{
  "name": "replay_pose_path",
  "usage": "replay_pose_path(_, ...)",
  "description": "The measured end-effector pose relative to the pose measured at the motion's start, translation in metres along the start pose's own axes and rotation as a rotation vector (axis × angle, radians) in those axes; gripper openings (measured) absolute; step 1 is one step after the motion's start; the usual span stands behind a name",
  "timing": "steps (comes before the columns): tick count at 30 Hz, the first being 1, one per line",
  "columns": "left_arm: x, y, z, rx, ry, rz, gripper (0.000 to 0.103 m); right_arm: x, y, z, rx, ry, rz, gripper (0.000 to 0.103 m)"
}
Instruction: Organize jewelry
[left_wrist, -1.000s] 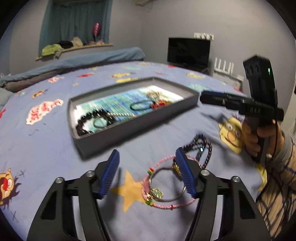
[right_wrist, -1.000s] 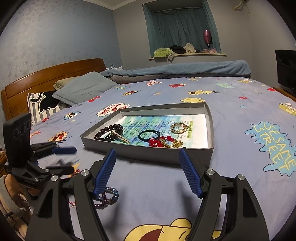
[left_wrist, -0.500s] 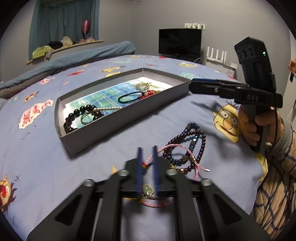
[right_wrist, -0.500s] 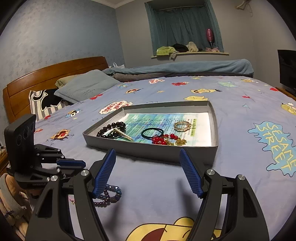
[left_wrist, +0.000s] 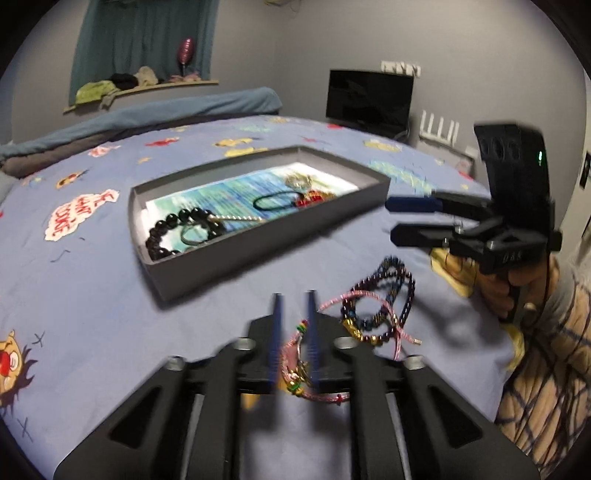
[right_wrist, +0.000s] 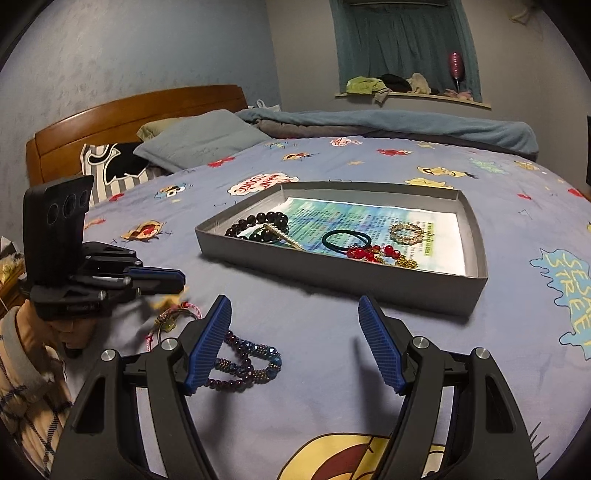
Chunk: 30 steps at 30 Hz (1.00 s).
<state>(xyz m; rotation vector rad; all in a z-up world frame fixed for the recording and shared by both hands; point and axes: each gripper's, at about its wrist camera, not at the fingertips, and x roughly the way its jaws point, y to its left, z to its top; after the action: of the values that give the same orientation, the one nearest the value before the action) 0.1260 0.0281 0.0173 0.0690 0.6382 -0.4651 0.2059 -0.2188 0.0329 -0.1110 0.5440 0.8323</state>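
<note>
A grey tray (left_wrist: 258, 251) (right_wrist: 332, 273) lies on the blue bedspread. It holds a black bead bracelet (right_wrist: 255, 221), a black hair tie (right_wrist: 345, 240), red beads (right_wrist: 365, 253) and a gold ring bracelet (right_wrist: 406, 232). In front of the tray lie a pink cord bracelet (left_wrist: 290, 354) (right_wrist: 173, 314) and a purple bead bracelet (left_wrist: 388, 264) (right_wrist: 258, 350). My left gripper (left_wrist: 294, 295) (right_wrist: 173, 277) is low over the pink bracelet. Its jaws are opening, and the cord lies between them without being pressed. My right gripper (right_wrist: 293, 301) (left_wrist: 393, 218) hovers open and empty, the purple beads beside its left finger.
Pillows (right_wrist: 199, 140) and a wooden headboard (right_wrist: 129, 110) stand at the bed's left end. A rolled blue blanket (right_wrist: 406, 122) lies along the far side. A dark screen (left_wrist: 369, 96) stands beyond the bed. The person's plaid sleeve (left_wrist: 546, 350) shows behind the right gripper.
The left jaws went from wide open to fully shut over the pink bracelet, then parted a little. The right gripper drifted slightly and rolled, still open.
</note>
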Motion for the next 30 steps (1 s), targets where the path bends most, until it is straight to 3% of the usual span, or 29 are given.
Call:
replay_pose_path(2, 0.004, -0.004, -0.002, 0.015, 0.014, -0.002, 0.031, 0.000, 0.000, 0.000, 0.005, 0.002, 0.000, 0.071)
replay_pose_path(7, 0.009, -0.004, -0.004, 0.013, 0.033, 0.001, 0.031, -0.001, -0.002, -0.001, 0.015, 0.002, 0.004, 0.071)
replay_pose_path(8, 0.009, -0.004, -0.004, 0.016, 0.034, -0.002, 0.028, -0.001, -0.002, -0.001, 0.013, 0.003, 0.003, 0.071)
replay_pose_path(9, 0.009, -0.006, -0.005, 0.024, 0.032, -0.010, 0.012, 0.000, -0.001, -0.001, 0.009, 0.004, 0.002, 0.071)
replay_pose_path(10, 0.008, -0.008, -0.004, 0.031, 0.026, -0.016, 0.007, 0.000, -0.001, -0.001, 0.005, 0.006, 0.001, 0.071)
replay_pose_path(14, 0.000, -0.007, -0.002, 0.023, -0.021, -0.016, 0.006, 0.000, 0.001, 0.000, -0.001, 0.005, 0.004, 0.071)
replay_pose_path(21, -0.018, 0.022, 0.002, -0.094, -0.095, 0.083, 0.006, -0.001, 0.004, -0.001, -0.016, 0.004, 0.012, 0.071)
replay_pose_path(30, -0.022, 0.047, -0.003, -0.186, -0.065, 0.180, 0.006, 0.004, 0.022, -0.005, -0.096, 0.029, 0.041, 0.069)
